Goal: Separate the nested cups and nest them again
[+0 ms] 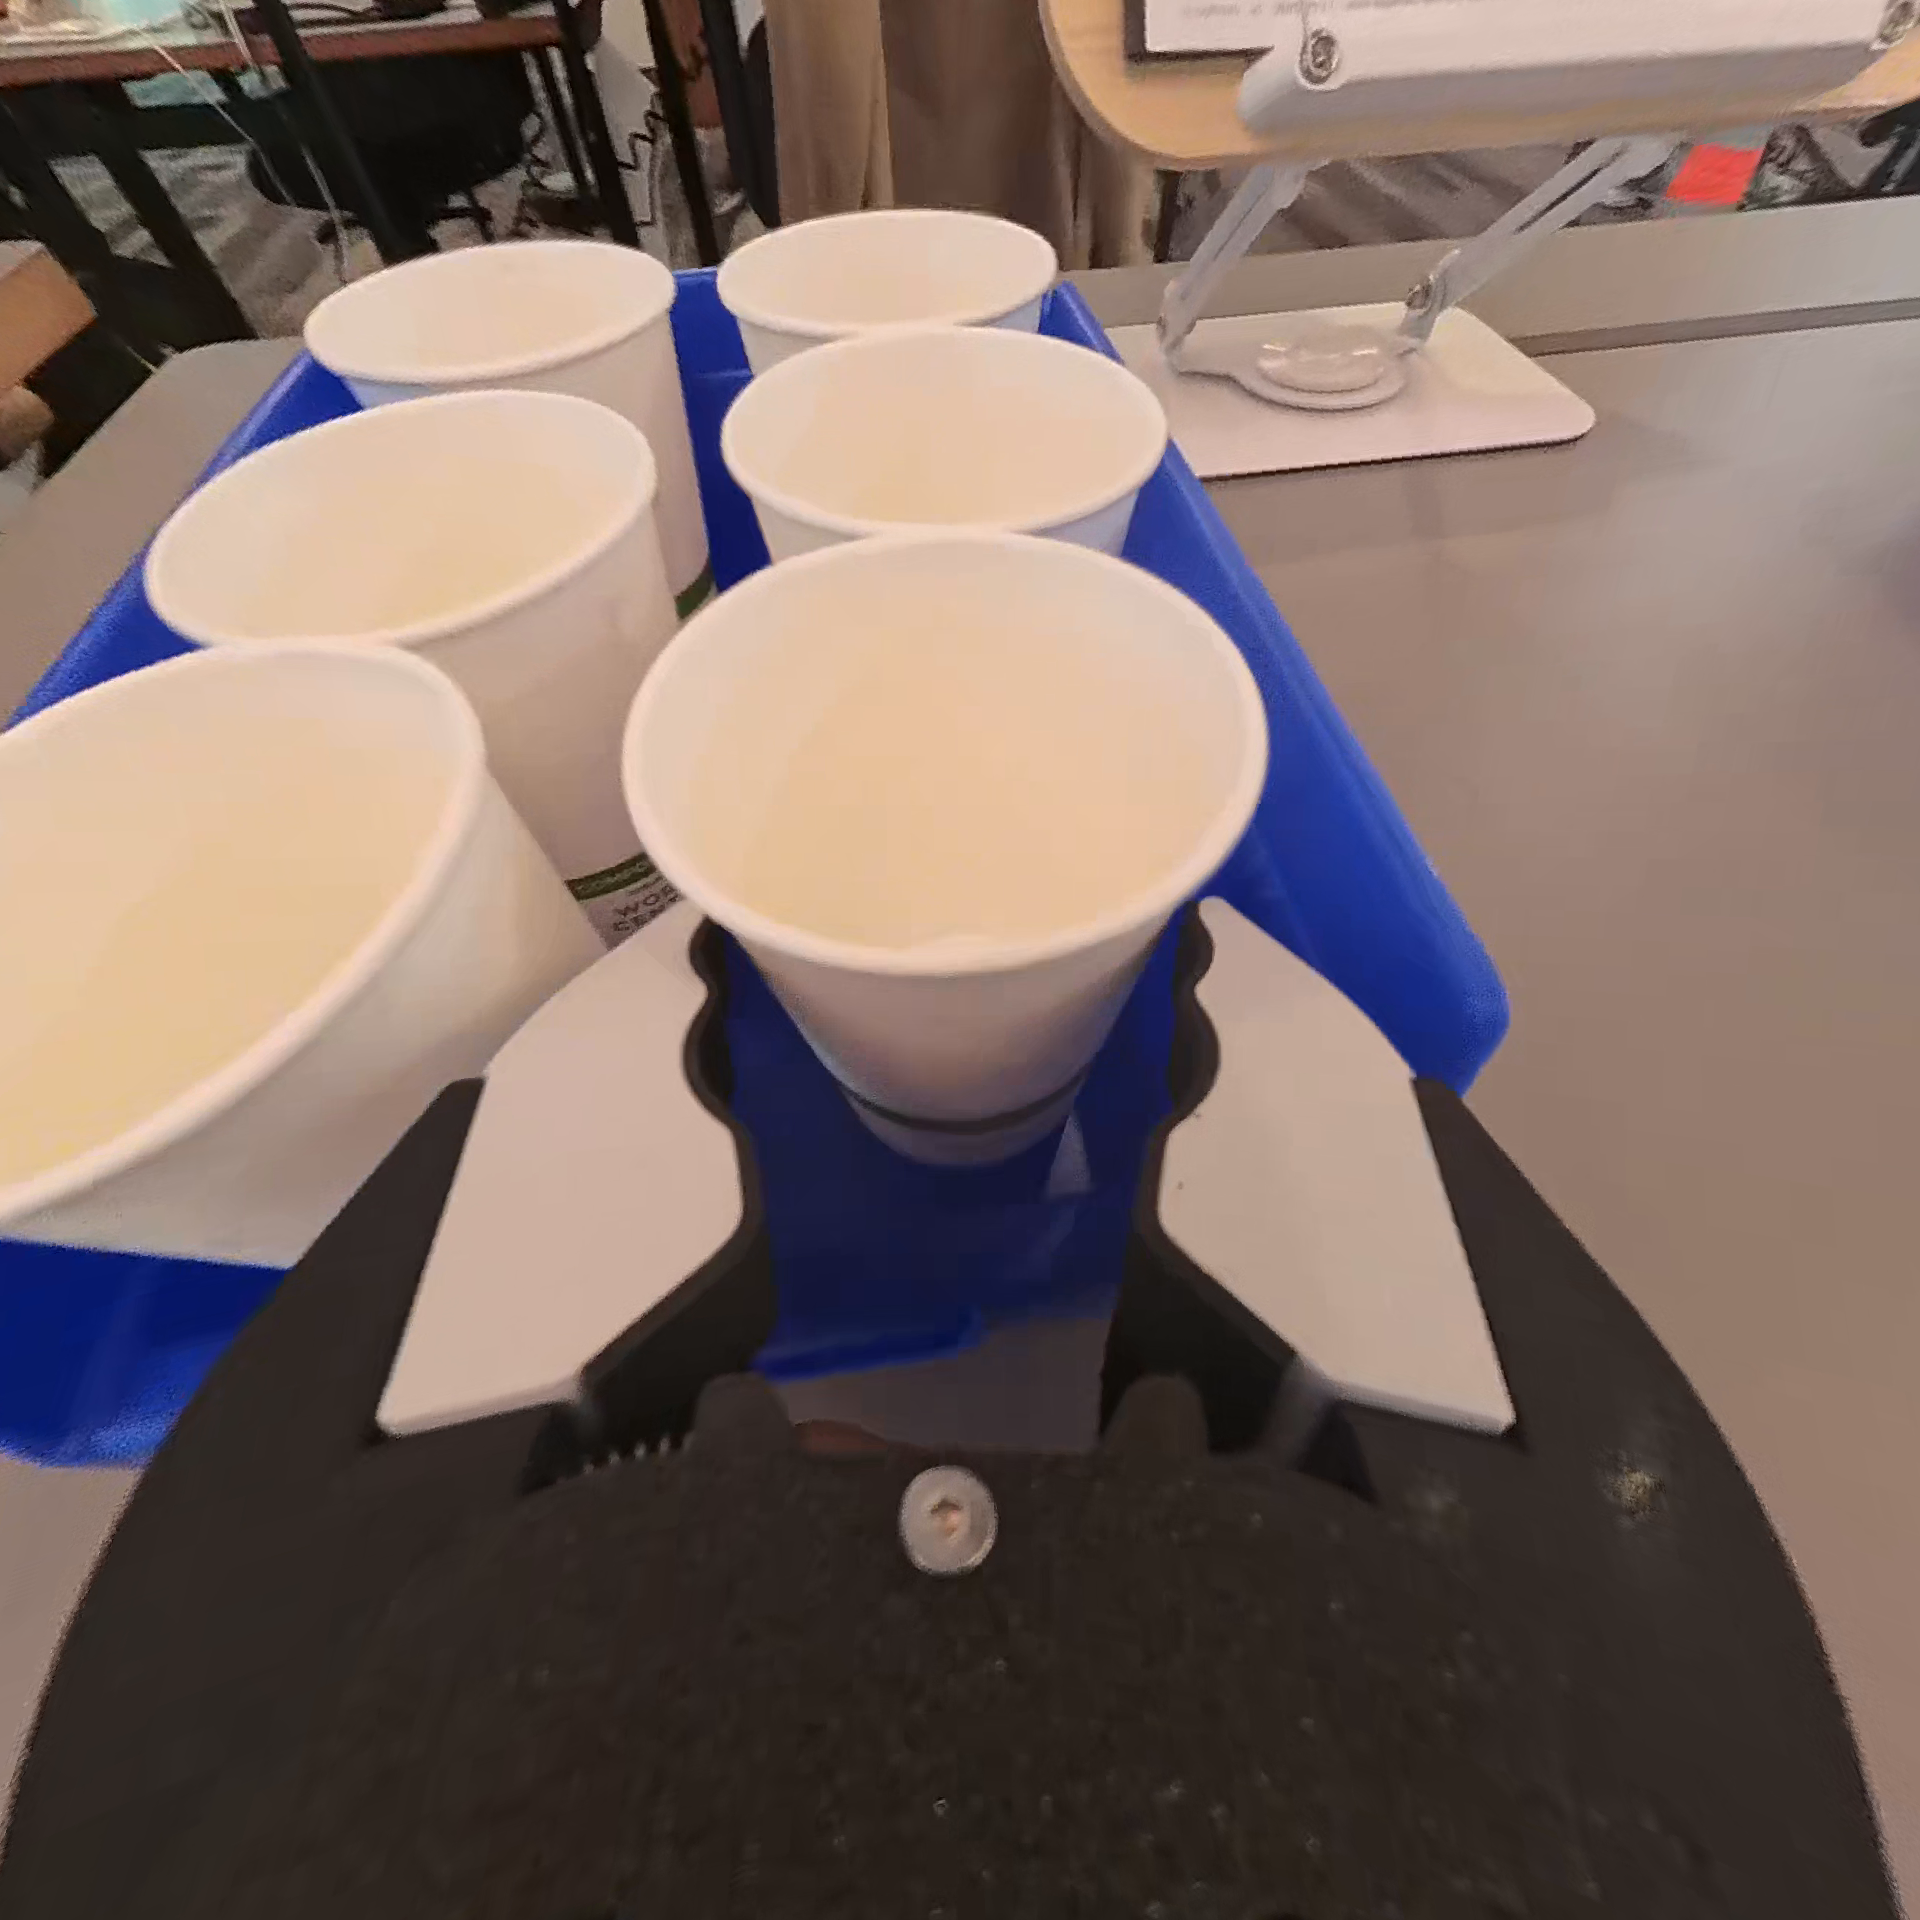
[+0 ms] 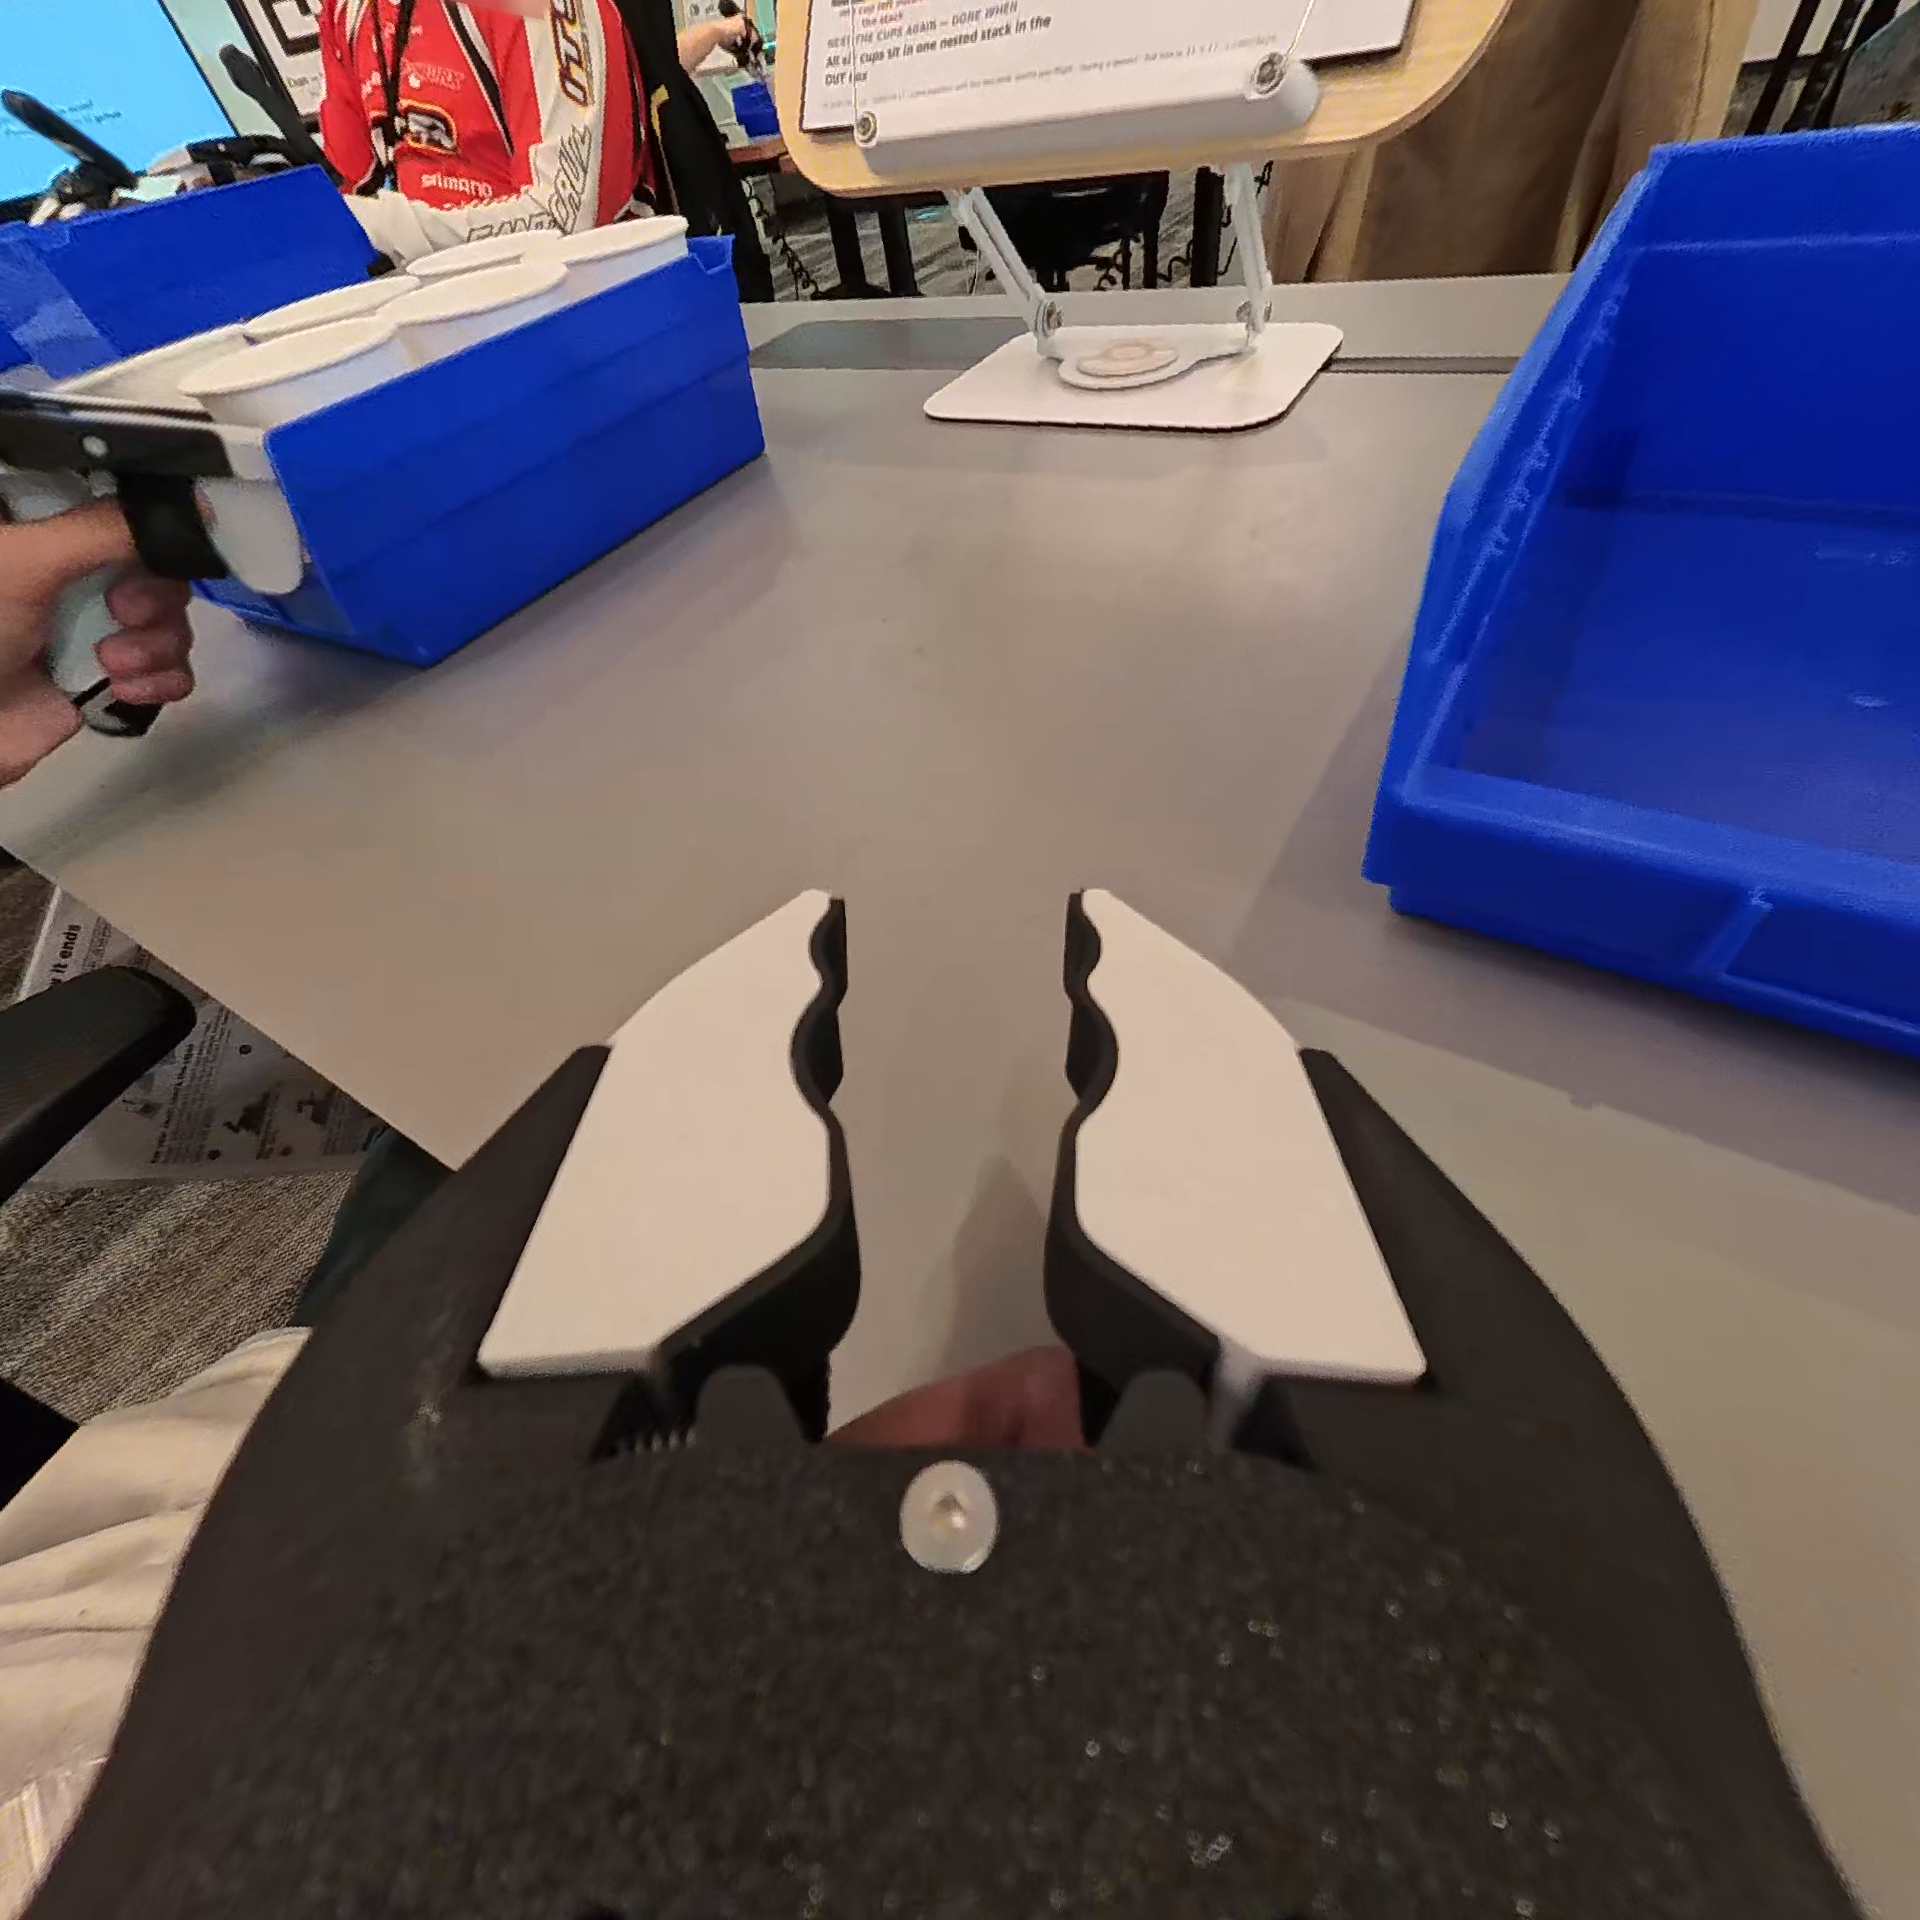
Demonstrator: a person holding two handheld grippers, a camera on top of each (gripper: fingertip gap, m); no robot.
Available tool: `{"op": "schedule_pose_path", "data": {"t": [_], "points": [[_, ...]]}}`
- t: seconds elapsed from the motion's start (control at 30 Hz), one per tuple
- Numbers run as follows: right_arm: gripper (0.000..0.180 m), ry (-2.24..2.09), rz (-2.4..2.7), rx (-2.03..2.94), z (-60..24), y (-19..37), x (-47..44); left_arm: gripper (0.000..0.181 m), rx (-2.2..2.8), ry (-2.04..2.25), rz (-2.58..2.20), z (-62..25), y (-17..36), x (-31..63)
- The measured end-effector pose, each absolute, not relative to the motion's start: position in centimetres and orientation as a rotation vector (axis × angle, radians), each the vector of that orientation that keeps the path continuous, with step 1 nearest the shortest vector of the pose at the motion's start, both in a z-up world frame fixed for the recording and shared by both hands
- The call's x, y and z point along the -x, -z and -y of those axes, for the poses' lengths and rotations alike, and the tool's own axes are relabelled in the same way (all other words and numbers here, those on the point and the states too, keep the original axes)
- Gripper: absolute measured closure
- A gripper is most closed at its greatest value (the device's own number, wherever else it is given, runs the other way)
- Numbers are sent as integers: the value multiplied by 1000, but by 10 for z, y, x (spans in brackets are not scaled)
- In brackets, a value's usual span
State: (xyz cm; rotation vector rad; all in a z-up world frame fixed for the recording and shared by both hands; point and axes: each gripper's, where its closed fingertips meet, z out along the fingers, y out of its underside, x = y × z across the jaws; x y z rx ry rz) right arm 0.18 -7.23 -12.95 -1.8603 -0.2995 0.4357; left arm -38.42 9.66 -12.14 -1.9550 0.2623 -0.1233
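Observation:
Several white paper cups stand apart in a blue bin (image 1: 1351, 831). My left gripper (image 1: 951, 935) reaches in from the bin's near end. Its jaws are wide apart, with the fingertips against both sides of the near-right cup (image 1: 940, 790), below its rim. The other cups, such as the middle-left cup (image 1: 405, 520) and the middle-right cup (image 1: 940, 436), stand free. The right wrist view shows this bin (image 2: 520, 468) at the far left, with the left gripper (image 2: 114, 436) at it. My right gripper (image 2: 956, 904) is open and empty over the grey table.
An empty blue bin (image 2: 1662, 883) stands at the right of the table. A white stand (image 2: 1132, 374) with a wooden board is at the back. Another blue bin (image 2: 208, 249) and a person in a red top (image 2: 478, 104) are behind the cups.

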Motion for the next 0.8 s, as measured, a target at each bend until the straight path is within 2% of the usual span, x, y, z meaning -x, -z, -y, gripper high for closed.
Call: {"op": "schedule_pose_path", "data": {"t": [0.33,0.6,0.8], "points": [[142,-435,343,1870,75,134,8,101,1931,264,-269,-101,114,377],[140,-459,387,1859,73,131,8,103,1812,499,-346,-57,64,394],[135,-657,677,1775,88,72,49,103,1737,647,-647,-14,23,351]]}}
